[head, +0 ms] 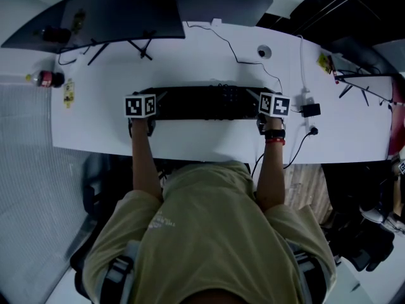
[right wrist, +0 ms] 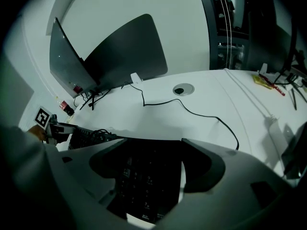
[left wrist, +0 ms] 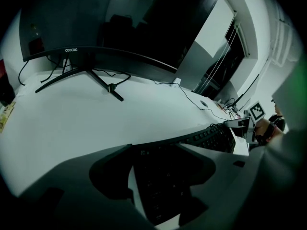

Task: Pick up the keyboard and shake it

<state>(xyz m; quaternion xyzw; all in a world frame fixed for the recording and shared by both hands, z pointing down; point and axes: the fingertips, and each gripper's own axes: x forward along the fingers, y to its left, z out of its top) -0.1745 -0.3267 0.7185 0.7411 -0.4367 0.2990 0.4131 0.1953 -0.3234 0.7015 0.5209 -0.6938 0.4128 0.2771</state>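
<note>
The only container I see is a red-labelled bottle [head: 45,79] at the left edge of the white desk [head: 190,62]. I cannot tell what is in it.

The black keyboard [head: 202,101] lies flat on the desk in front of me, with a tool at each end. My left gripper [left wrist: 158,164] has its jaws spread around the left end. A sliver of desk shows beside one jaw, so they are not pinching. My right gripper [right wrist: 153,164] stands the same way around the right end, spread, with a white sliver along one jaw.

By my count there is one keyboard, two grippers, two marker cubes [head: 140,104] and one bottle. There are two monitors at the far edge, a dark curved monitor [head: 95,11] and a grey monitor [head: 221,5] beside it. There is also one round cable grommet [head: 264,51] and one yellow packet [head: 68,94] near the bottle.

Only the head view shows my forearms and the wristband [head: 274,137] on my right wrist. Only the left gripper view shows the small print on the curved monitor's lower edge. The right gripper view shows best how the thin black cable [right wrist: 196,114] runs across the desk.
</note>
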